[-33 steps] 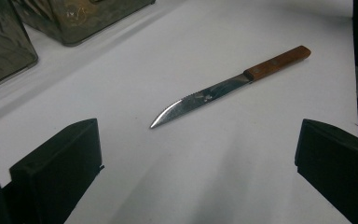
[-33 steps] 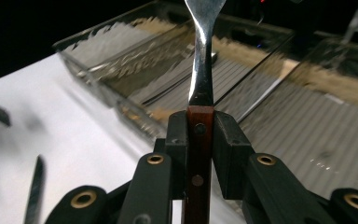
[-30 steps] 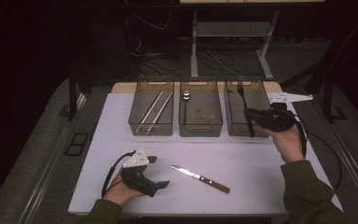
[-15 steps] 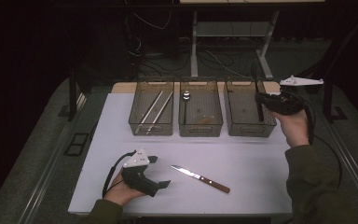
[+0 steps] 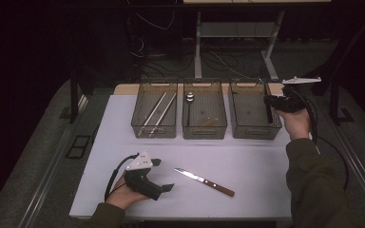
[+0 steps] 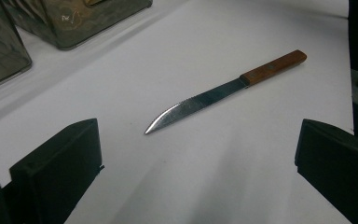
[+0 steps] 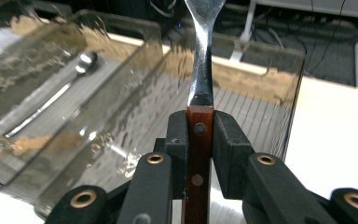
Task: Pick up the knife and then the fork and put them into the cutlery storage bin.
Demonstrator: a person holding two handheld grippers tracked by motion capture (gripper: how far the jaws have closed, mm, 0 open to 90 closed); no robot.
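A lab: dark curtained surround, cables, white table.

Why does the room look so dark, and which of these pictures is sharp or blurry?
High view: the white table is lit, its surroundings nearly black. Left gripper view: the knife is sharp with a soft shadow, the near claw tips slightly blurred. Right gripper view: the wooden handle is crisp, while the clear bin shows wavy glare and the background is soft.

Two long sticks lie in the left bin — a spoon lies in the middle bin.
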